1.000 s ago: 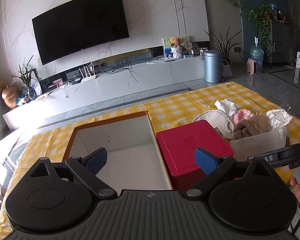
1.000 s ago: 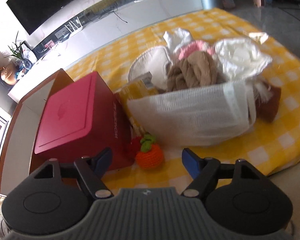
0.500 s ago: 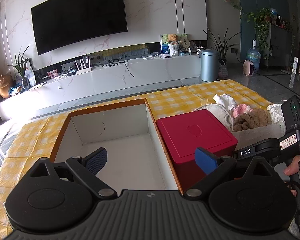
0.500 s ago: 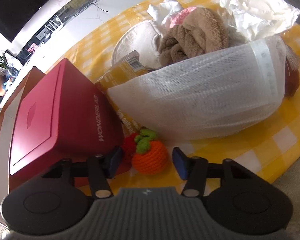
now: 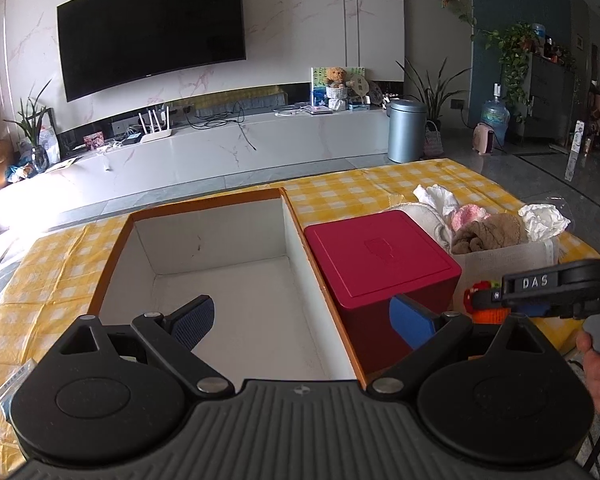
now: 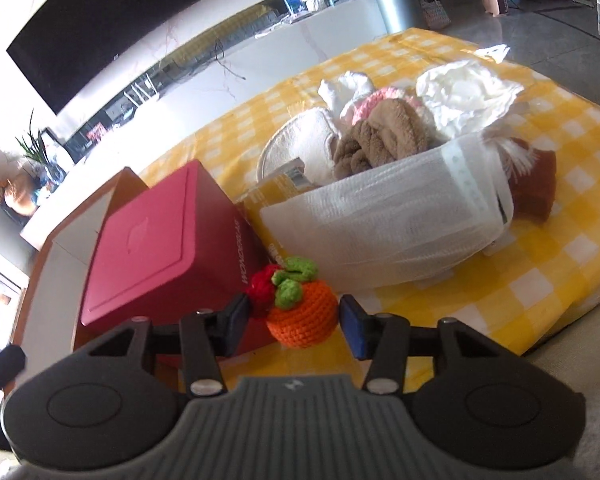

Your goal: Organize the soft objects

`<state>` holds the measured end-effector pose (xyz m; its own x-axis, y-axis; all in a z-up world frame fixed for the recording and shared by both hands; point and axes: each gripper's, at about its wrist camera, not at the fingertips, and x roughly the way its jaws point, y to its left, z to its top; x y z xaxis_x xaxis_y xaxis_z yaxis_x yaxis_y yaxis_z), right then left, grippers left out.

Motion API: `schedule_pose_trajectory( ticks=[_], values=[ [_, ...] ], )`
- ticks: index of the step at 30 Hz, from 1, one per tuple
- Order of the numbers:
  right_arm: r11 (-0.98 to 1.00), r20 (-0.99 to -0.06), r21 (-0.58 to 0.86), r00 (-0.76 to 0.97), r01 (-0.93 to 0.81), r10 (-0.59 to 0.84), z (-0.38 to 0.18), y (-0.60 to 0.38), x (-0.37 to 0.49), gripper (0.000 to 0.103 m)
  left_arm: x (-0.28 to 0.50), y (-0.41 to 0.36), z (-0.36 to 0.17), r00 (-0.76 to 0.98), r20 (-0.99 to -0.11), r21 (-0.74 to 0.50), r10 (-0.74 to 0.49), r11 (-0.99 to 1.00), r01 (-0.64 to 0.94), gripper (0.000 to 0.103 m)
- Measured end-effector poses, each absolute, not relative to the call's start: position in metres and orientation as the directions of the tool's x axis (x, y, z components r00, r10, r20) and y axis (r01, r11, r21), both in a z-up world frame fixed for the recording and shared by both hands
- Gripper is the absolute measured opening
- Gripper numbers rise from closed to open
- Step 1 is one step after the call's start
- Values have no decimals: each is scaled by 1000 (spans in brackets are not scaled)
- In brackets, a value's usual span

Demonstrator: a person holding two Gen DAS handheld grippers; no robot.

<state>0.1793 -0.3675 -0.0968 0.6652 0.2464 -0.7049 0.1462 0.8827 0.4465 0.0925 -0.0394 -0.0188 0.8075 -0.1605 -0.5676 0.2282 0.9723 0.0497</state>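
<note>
Claw status, right (image 6: 292, 320): your jaws stand part open on either side of the crocheted orange fruit (image 6: 302, 318); the left pad sits against its red tuft, the right pad just beside its orange body with a thin gap, so no grip shows. Landmark is the red box (image 6: 168, 248); the fruit lies on the yellow checked cloth (image 6: 540, 280) at the box's near right corner, touching it; the white mesh basket (image 6: 380, 220) stands just right of the box and behind the fruit, heaped with a brown towel (image 6: 380, 140), a pink knit piece (image 6: 374, 102) and white cloths (image 6: 460, 96). Claw status, left (image 5: 302, 320): your jaws are wide apart and hold nothing; they hover over the open cardboard tray (image 5: 220, 264), which sits against the box's left side.
</note>
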Motion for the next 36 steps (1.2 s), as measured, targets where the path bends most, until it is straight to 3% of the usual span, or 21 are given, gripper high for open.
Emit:
schedule_pose_trajectory(
  ticks=[2,5,7,9,13,18,26,36],
  values=[
    [868,-681,459,703,192,204,-88,-382,171,50,93,-42,-21,778,-583,19,-234,953,301,103],
    [863,-645,402,763,305,31,-76,-402,158,49,93,-53,-19,751,-578,-12,-320,923,384,103],
    [836,-622,362,775,412,-112,-72,-414,150,50,92,-69,-17,757,-561,23,-335,908,419,103],
    [801,-614,374,772,467,-164,-74,-425,146,50,92,-84,-15,756,-550,67,-354,884,462,103],
    [728,-627,479,772,490,-107,-84,-444,146,50,96,-132,-19,707,-589,217,-390,767,604,103],
    [707,-618,501,778,499,-112,-84,-449,144,50,105,-181,-29,693,-603,393,-396,609,690,103],
    [659,-625,530,771,534,-122,-94,-459,138,49,134,-219,-51,578,-700,439,-420,385,812,103],
    [671,-629,544,774,505,-73,-101,-461,142,49,166,-264,-92,569,-766,495,-300,289,819,103]
  ],
)
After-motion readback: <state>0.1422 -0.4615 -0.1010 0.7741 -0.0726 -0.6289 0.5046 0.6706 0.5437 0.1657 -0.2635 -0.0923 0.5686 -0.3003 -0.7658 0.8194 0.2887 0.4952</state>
